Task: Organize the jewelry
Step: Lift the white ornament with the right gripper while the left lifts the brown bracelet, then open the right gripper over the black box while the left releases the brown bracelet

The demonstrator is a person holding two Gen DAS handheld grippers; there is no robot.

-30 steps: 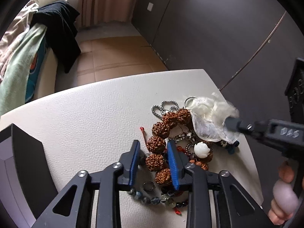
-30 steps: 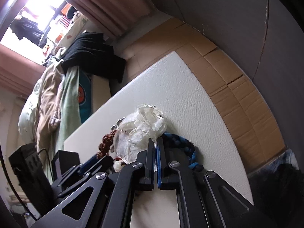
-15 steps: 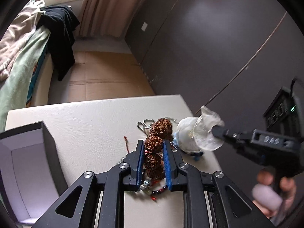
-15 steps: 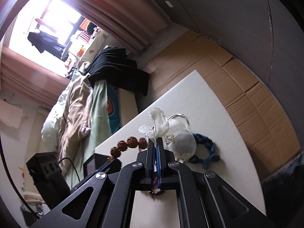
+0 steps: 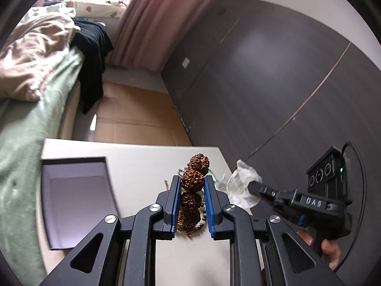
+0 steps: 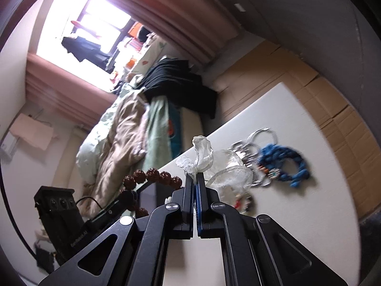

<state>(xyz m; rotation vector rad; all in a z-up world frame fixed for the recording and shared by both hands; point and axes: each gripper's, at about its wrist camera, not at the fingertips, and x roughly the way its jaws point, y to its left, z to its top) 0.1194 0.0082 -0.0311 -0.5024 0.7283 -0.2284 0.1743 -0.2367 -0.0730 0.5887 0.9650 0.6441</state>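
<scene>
My left gripper (image 5: 192, 181) is shut on a bracelet of large rough brown beads (image 5: 193, 178), raised above the white table (image 5: 142, 162); more beads hang below between the blue pads. The same bracelet (image 6: 152, 176) arcs at the left of the right wrist view. My right gripper (image 6: 195, 177) is shut on the neck of a clear plastic pouch (image 6: 202, 152), which hangs over the table. In the left wrist view that pouch (image 5: 240, 181) shows at the tip of the right gripper (image 5: 252, 186).
An open dark box with a pale lining (image 5: 76, 197) stands on the table's left part. A blue beaded bracelet (image 6: 283, 164), metal rings (image 6: 262, 138) and small beaded pieces lie on the table. A bed with clothes (image 5: 35, 71) is beyond, cardboard (image 5: 133, 124) covers the floor.
Both grippers have risen from the table. The left one lifted the brown bead bracelet out of the jewelry pile, the right one lifted the clear pouch; the open box came into the left view.
</scene>
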